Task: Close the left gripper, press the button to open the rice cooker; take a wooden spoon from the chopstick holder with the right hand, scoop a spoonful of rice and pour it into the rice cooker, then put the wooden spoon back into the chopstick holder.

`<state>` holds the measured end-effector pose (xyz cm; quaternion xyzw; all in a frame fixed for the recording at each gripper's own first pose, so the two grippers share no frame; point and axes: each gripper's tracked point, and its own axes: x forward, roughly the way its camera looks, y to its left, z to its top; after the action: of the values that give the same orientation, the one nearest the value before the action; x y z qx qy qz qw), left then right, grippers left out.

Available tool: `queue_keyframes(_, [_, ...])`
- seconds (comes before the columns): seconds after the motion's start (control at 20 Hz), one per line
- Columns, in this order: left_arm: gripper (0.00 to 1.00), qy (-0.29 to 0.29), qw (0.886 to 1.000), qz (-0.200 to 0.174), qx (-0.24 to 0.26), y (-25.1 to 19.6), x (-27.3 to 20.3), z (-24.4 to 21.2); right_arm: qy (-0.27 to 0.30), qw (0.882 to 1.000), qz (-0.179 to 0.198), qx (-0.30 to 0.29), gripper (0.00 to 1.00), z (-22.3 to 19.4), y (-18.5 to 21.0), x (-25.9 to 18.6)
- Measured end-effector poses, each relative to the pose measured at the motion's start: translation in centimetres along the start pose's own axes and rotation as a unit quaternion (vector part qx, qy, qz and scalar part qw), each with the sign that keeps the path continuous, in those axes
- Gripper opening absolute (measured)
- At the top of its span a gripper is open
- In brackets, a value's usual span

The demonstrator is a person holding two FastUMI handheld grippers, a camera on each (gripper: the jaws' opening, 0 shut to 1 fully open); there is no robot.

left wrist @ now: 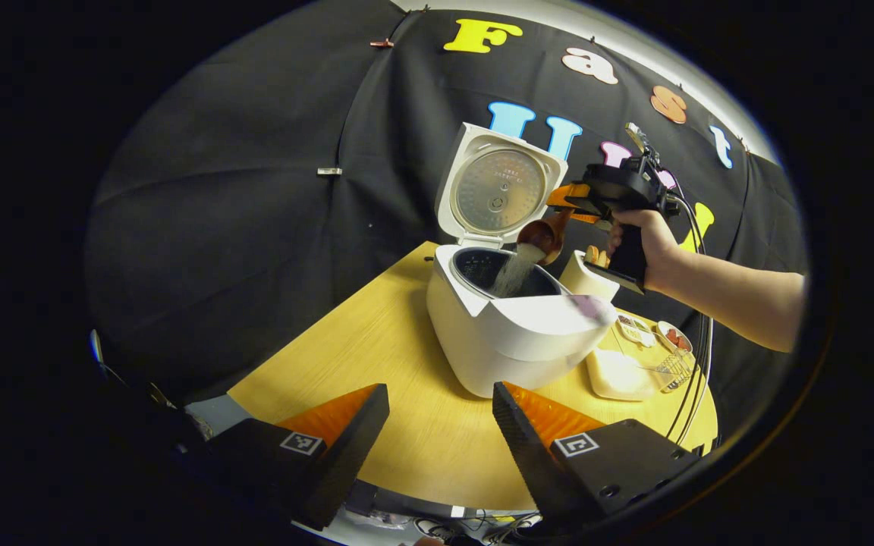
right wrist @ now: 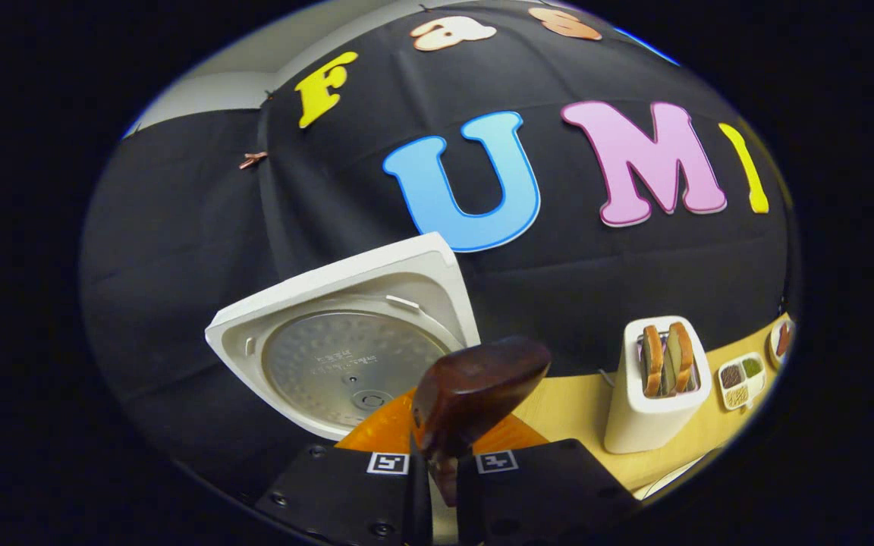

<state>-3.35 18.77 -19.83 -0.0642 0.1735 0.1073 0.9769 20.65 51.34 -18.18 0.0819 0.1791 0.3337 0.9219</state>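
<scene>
The white rice cooker (left wrist: 513,334) stands on the wooden table (left wrist: 376,341) with its lid (left wrist: 498,189) raised upright. Above the pot a hand holds my right gripper (left wrist: 575,203), which is shut on the handle of a dark wooden spoon (left wrist: 543,235). The spoon is tipped and a stream of rice (left wrist: 513,274) falls from it into the pot. In the right gripper view the spoon's bowl (right wrist: 475,390) juts up from my right gripper (right wrist: 437,464), with the lid (right wrist: 346,356) just behind. My left gripper (left wrist: 441,425) is open in front of the cooker, holding nothing.
A white toaster (right wrist: 657,379) with bread slices stands right of the cooker, beside a small divided dish (right wrist: 740,375). A white tray (left wrist: 619,371) and a wire holder (left wrist: 672,371) lie at the table's right edge. Cables hang there too.
</scene>
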Motion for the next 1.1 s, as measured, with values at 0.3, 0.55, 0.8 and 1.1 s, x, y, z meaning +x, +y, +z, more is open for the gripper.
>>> queue_keyframes(0.3, [0.95, -0.001, 1.000, 0.002, -0.003, 0.2, 0.3, 0.0, -0.006, 0.995, 0.045, -0.089, 0.17, -0.5, 2.2, -0.4])
queue_keyframes(0.55, [0.95, 0.002, 1.000, 0.001, 0.000, -0.4, 0.0, -0.6, -0.013, 0.973, 0.110, -0.201, 0.17, -2.0, 5.8, -2.1])
queue_keyframes(0.8, [0.95, -0.004, 1.000, 0.002, 0.004, -0.8, -0.4, -0.6, 0.007, 0.975, 0.119, -0.187, 0.17, -2.9, 5.6, -2.7])
queue_keyframes(1.1, [0.95, -0.010, 1.000, 0.000, -0.009, -1.9, -1.1, -0.9, -0.019, 0.993, 0.092, -0.076, 0.17, 2.1, 3.7, -4.3])
